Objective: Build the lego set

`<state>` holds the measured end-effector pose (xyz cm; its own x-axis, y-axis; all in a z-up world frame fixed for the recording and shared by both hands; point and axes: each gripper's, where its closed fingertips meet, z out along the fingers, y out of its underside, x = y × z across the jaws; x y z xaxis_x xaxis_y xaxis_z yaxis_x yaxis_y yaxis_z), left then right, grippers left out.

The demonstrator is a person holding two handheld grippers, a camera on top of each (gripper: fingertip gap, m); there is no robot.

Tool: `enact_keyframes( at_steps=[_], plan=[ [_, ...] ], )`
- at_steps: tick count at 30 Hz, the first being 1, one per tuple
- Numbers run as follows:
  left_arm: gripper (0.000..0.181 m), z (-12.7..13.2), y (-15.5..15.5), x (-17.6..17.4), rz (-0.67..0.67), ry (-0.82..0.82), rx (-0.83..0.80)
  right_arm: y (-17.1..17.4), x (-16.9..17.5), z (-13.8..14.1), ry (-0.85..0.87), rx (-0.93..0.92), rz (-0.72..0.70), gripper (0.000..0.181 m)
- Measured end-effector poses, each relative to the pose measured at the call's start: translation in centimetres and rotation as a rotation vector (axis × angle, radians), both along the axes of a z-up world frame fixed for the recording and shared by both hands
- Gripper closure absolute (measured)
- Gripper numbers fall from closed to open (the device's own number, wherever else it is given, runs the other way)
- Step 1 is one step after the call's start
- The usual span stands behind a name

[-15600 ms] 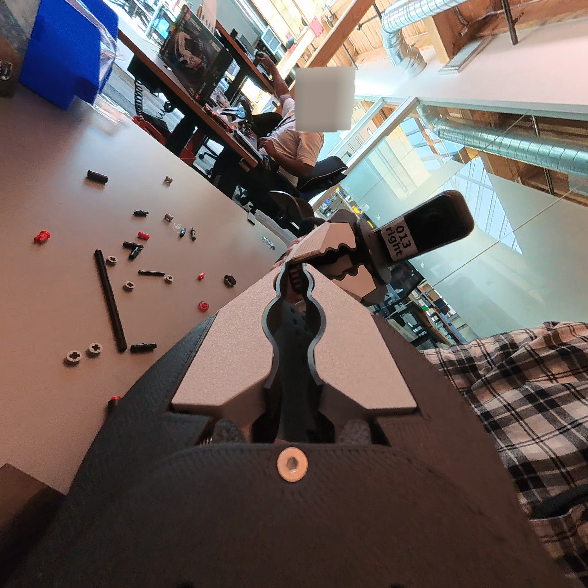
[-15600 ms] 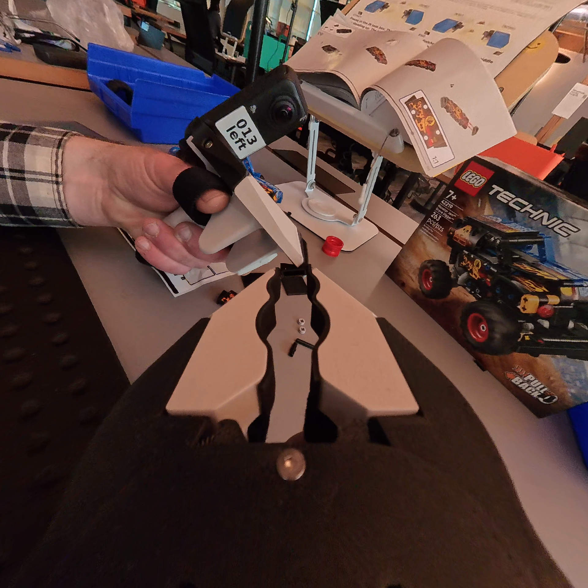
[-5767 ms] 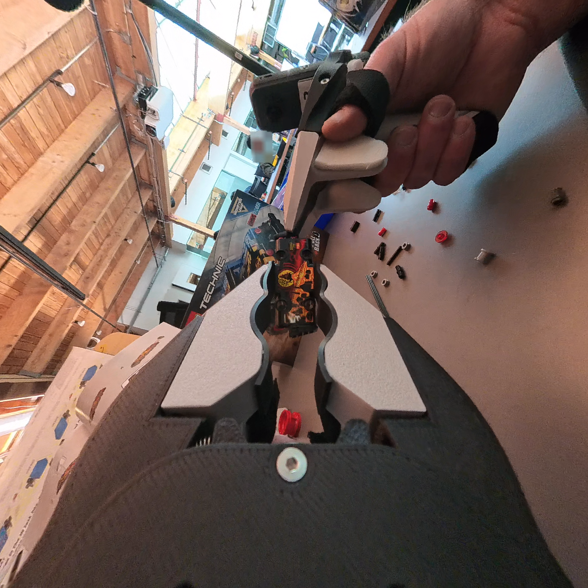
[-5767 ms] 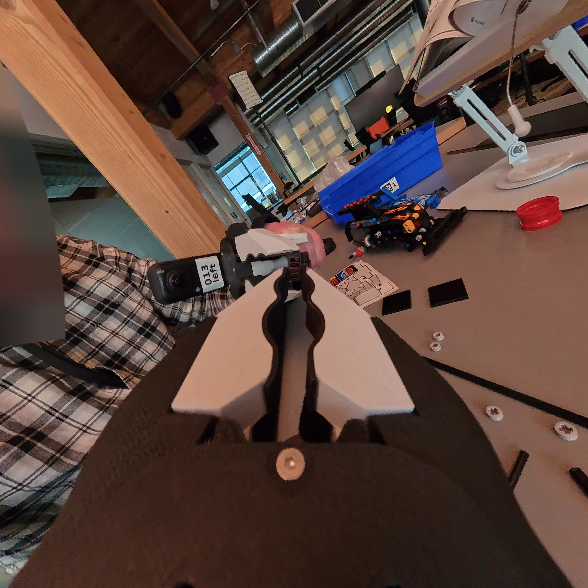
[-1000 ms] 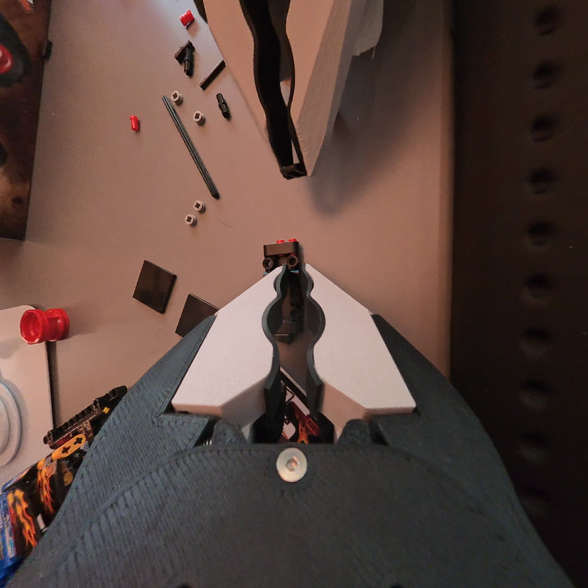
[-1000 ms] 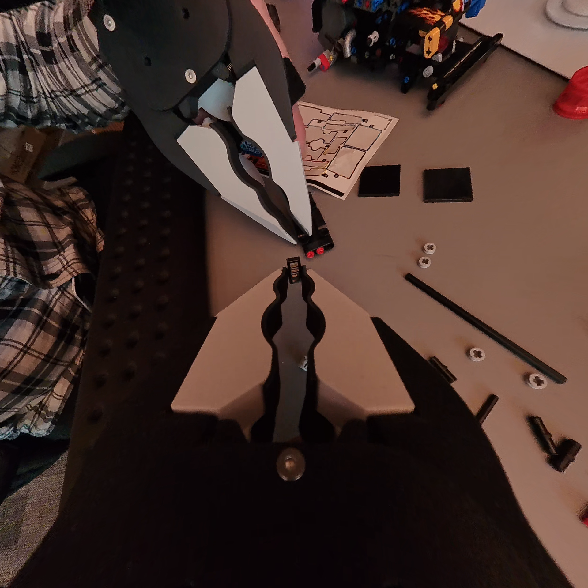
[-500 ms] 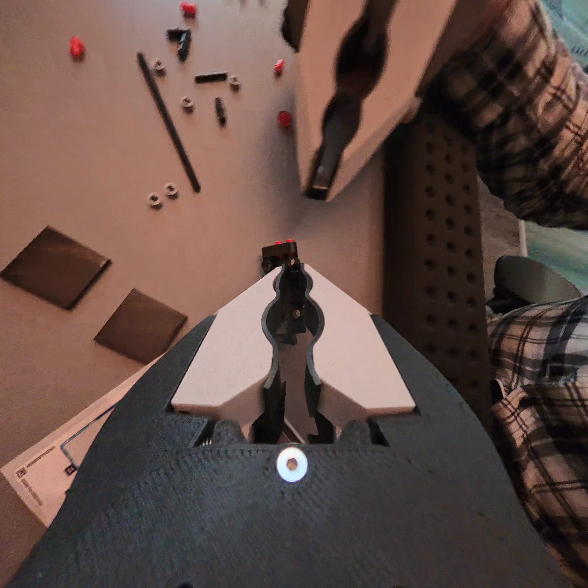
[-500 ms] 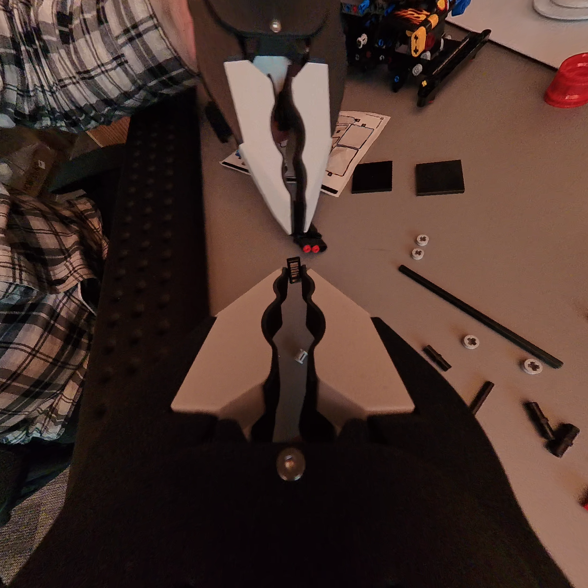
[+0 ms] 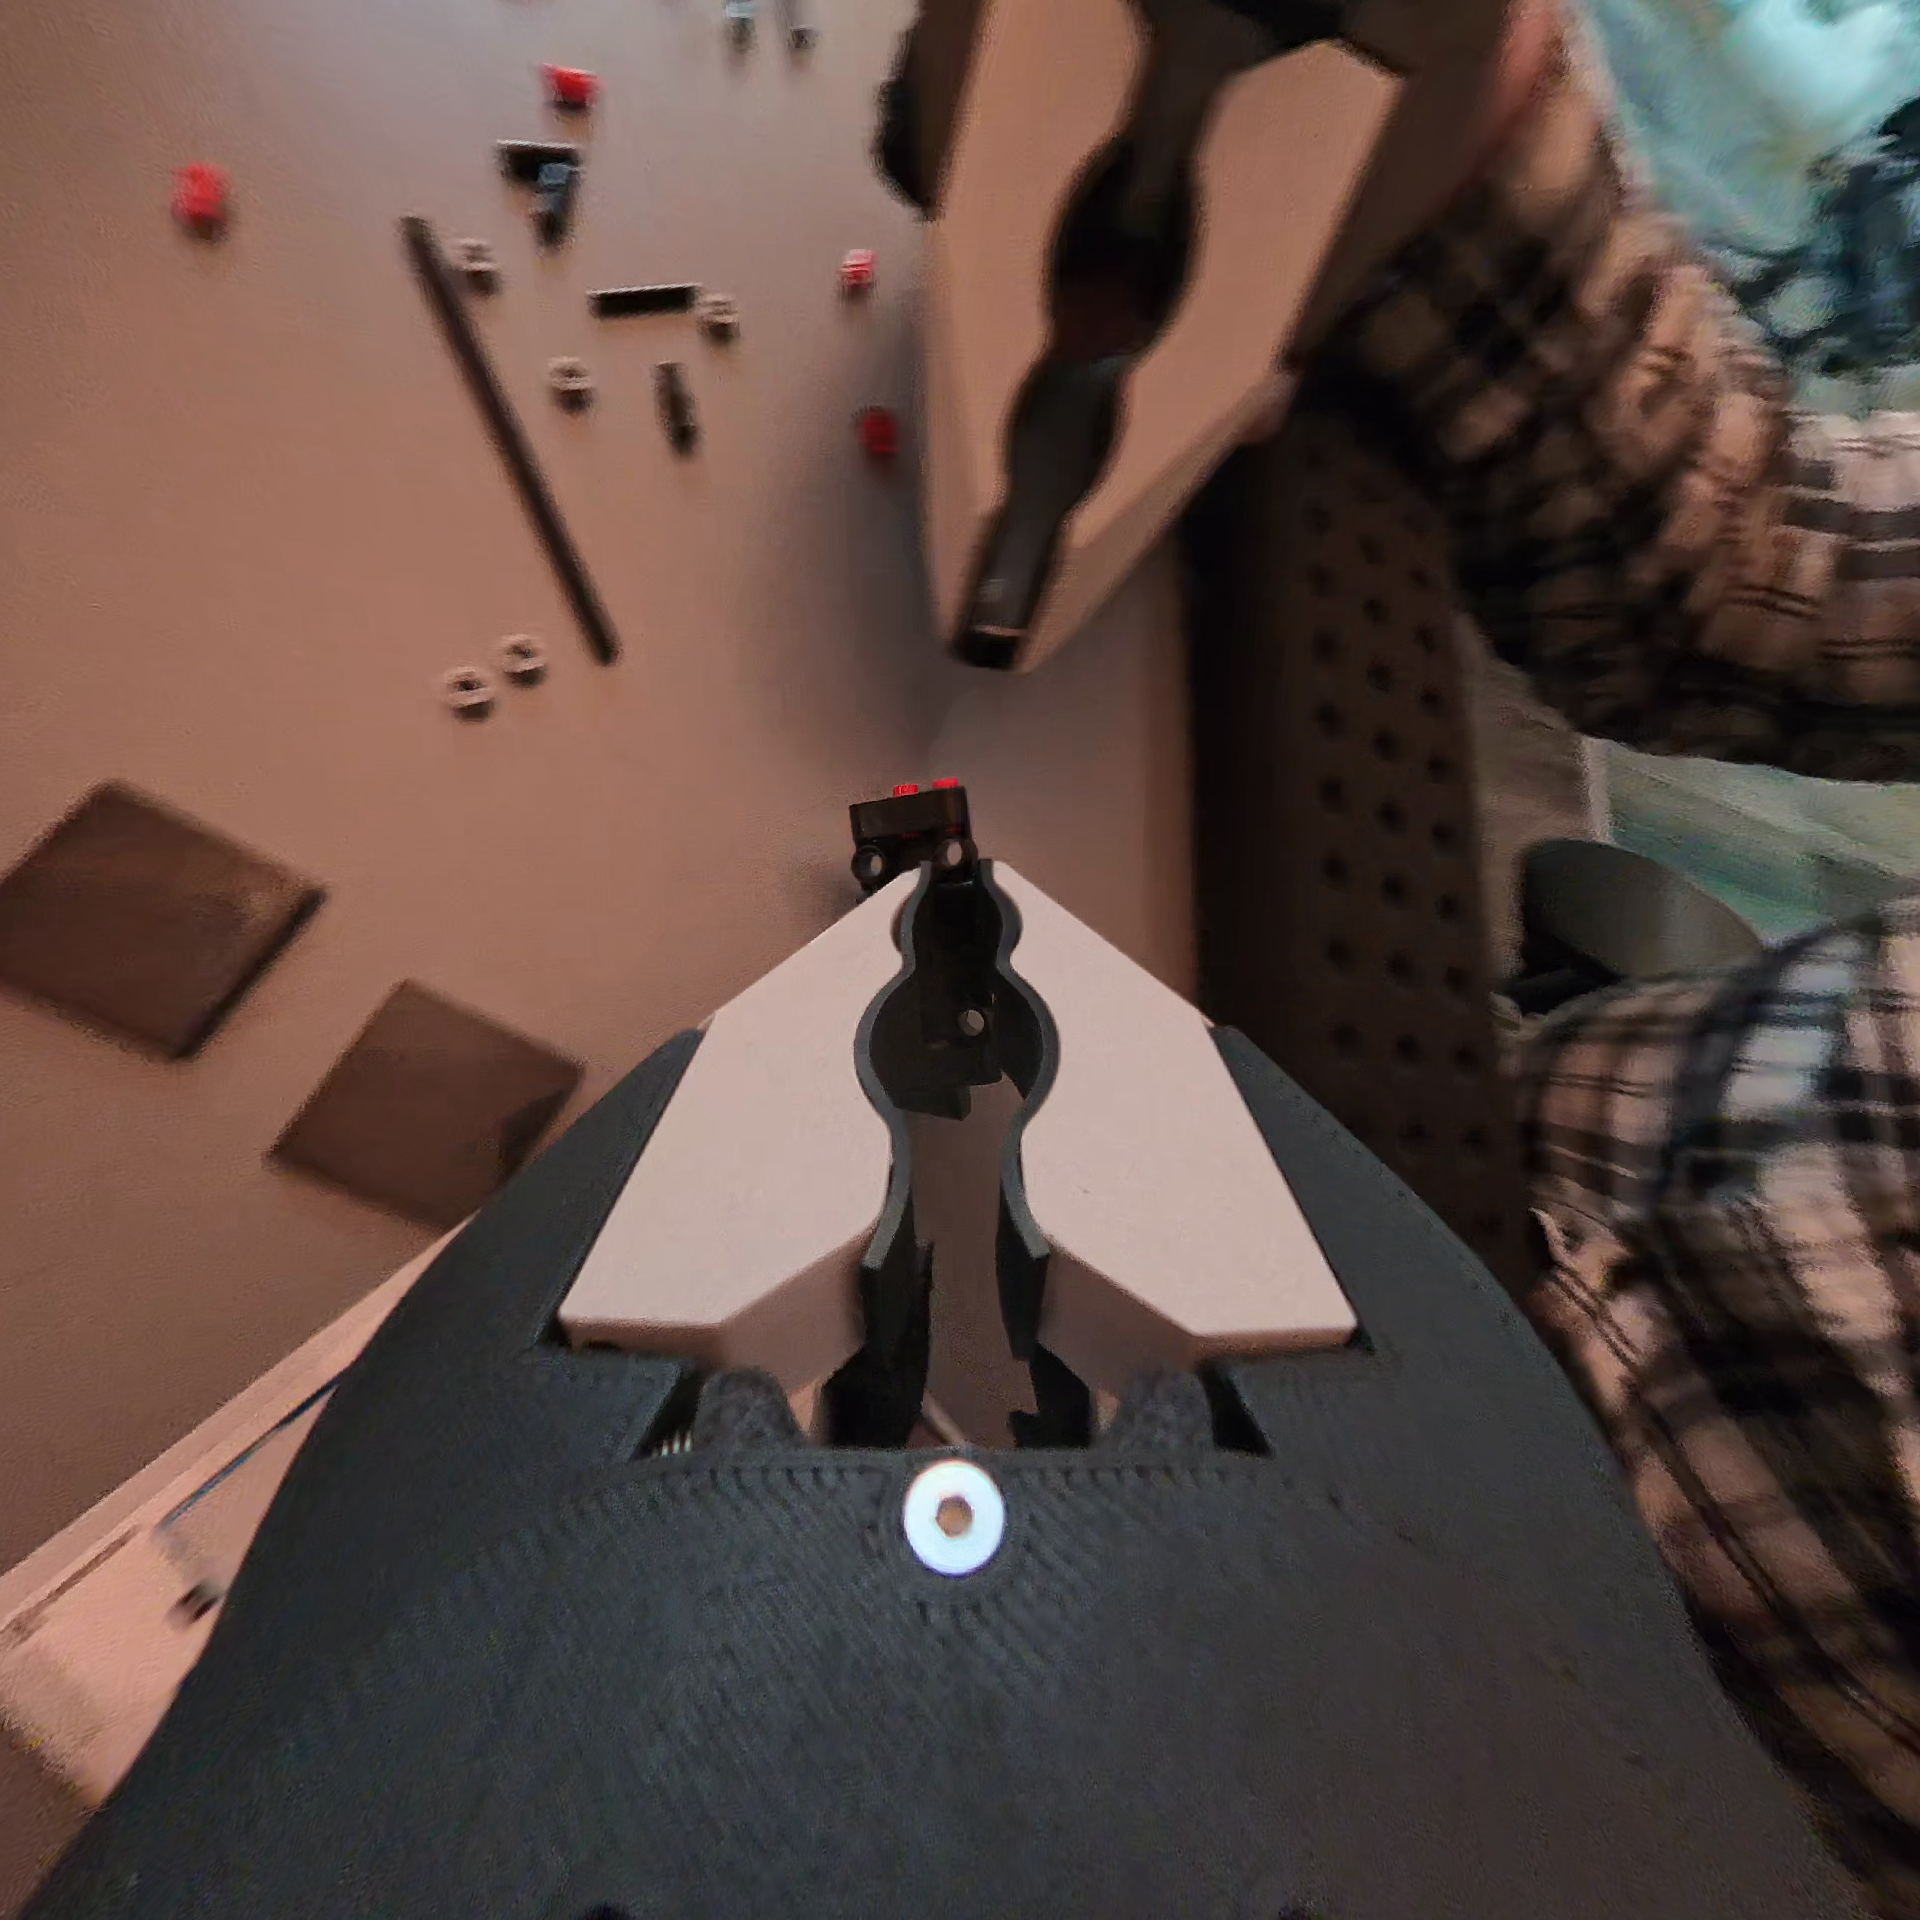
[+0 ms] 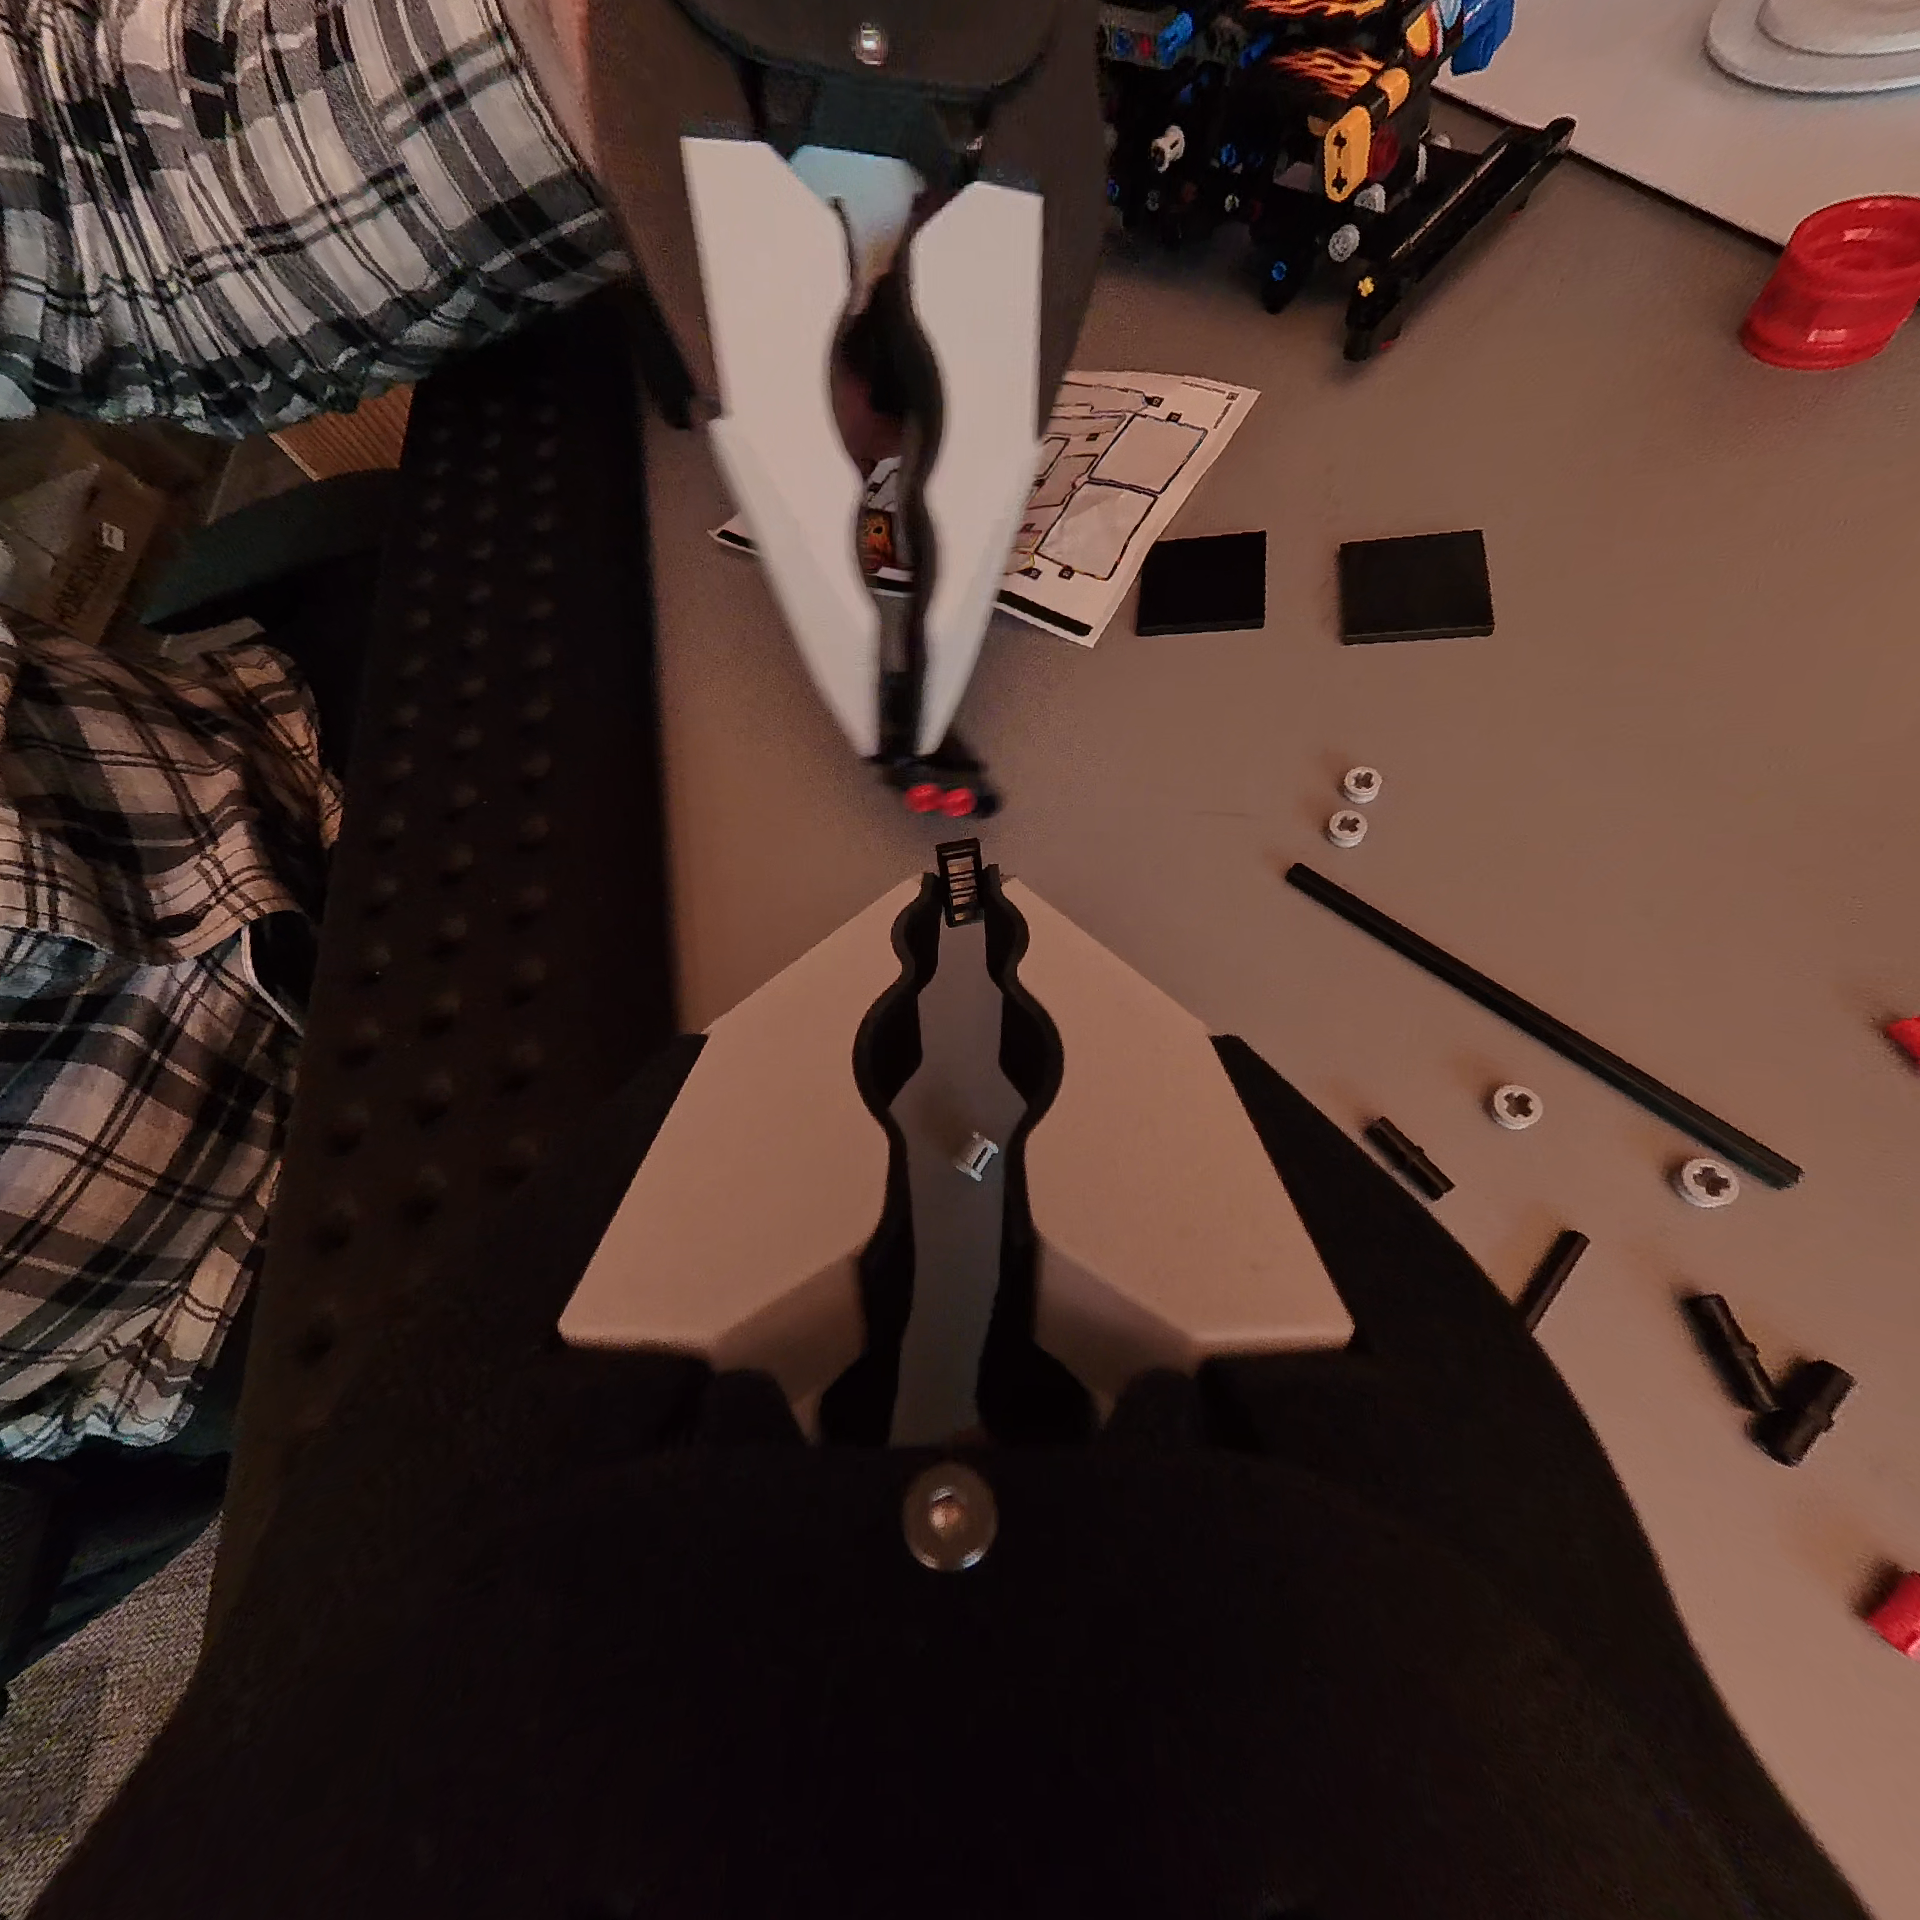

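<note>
A: Largest first: we note the partly built truck (image 10: 1340, 135) at the upper right of the right wrist view, on the surface (image 10: 1558, 727), untouched. The step in hand, we judge, is joining two small parts.

B: Agreed. The left gripper (image 9: 940, 868) has its fingers clamped on a black sub-assembly (image 9: 909, 821) with two red pins, at frame centre. The right gripper (image 10: 961, 883) has its fingers together on a small black grille piece (image 10: 960, 881), close to but apart from the pins.

A: The next move calls for aligning the grille piece and pressing it on.

B: Motion blur hides the mating face; the sub-assembly's rear sits concealed between the fingers.
</note>
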<state>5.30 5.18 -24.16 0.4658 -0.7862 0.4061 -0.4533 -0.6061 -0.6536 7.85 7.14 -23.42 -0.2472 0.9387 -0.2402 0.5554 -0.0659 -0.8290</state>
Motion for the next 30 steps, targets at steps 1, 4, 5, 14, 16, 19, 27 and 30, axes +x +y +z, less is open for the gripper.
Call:
enact_keyframes(
  at_steps=[1,4,5,14,16,19,27,30],
  plan=[
    [0.176,0.7,-0.9,0.8,-0.049,-0.043,-0.015,0.0,0.0,0.1,0.002,-0.001,-0.001,0.175],
    [0.175,2.2,-2.7,2.5,-0.138,-0.131,-0.052,-0.4,-0.1,-0.1,-0.002,0.009,0.016,0.175],
    [0.175,2.3,-2.9,2.7,-0.158,-0.14,-0.061,-0.6,-0.2,-0.1,-0.002,0.015,0.025,0.175],
    [0.181,1.2,-1.0,2.0,-0.104,-0.162,-0.082,-2.4,-0.3,-1.7,-0.076,0.046,0.114,0.175],
    [0.181,0.6,-0.7,1.7,-0.09,-0.138,-0.077,-2.3,-0.2,-1.8,-0.081,0.051,0.109,0.175],
    [0.181,-0.4,-0.4,1.4,-0.071,-0.076,-0.06,-2.2,-0.2,-2.1,-0.098,0.061,0.103,0.175],
    [0.176,-1.7,1.4,-0.5,0.006,0.092,0.069,-1.5,0.0,-2.6,-0.127,0.072,0.071,0.175],
    [0.169,-1.7,1.6,-1.2,0.008,0.143,0.119,-1.4,0.0,-2.5,-0.128,0.063,0.059,0.175]
  ],
)
